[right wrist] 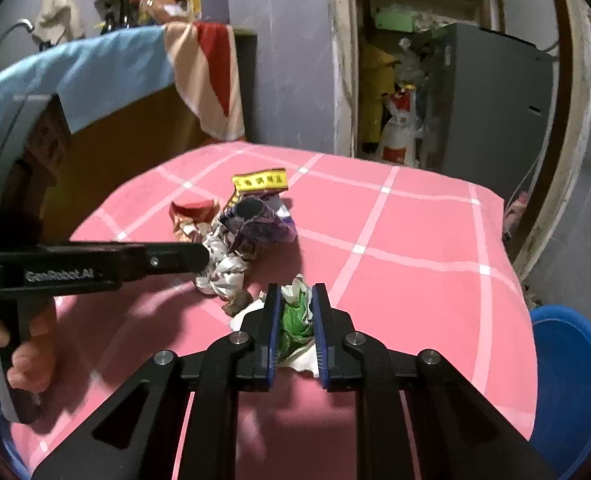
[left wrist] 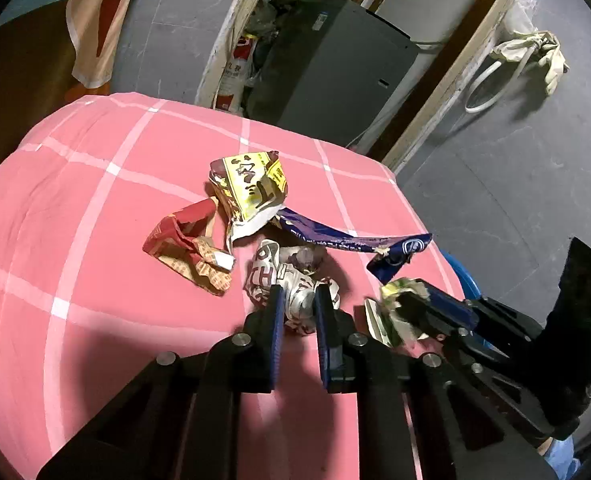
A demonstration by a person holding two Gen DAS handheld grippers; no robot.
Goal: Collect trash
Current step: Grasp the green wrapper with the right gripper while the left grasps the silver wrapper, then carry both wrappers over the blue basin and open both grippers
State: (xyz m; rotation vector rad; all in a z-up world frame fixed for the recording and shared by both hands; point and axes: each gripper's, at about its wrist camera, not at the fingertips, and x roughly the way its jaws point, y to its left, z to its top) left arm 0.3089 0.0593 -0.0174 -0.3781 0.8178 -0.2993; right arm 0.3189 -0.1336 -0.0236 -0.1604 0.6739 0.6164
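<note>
Two crumpled wrappers are pinched at once, one in each claw. The left claw [left wrist: 298,300] has closed on a white wrapper with red lettering [left wrist: 291,280], its blue-edged fingers pressing the wad from both sides while it rests on the pink checked cloth [left wrist: 95,220] of the worktop. The right claw [right wrist: 297,300] is closed on a green and white wrapper [right wrist: 295,316] that lies on the same cloth nearer the front edge; in the left wrist view that claw [left wrist: 405,308] shows at the right with the same scrap bunched at its tip.

Just behind the white wad lie three more pieces of trash, close together: a red and tan wrapper [left wrist: 187,248] to the left, a yellow snack bag [left wrist: 251,192] standing crumpled behind it, and a long dark blue wrapper [left wrist: 355,240] stretching to the right. In the right wrist view the left claw [right wrist: 205,258] comes in from the left, gripped by a hand [right wrist: 27,360] at its handle.

A blue basin [right wrist: 571,380] sits low beside the right edge of the worktop. Farther back a grey cabinet [left wrist: 335,64] stands inside a doorway among bags, and a red and cream cloth [right wrist: 211,80] hangs over a blue-covered piece of furniture at the left.
</note>
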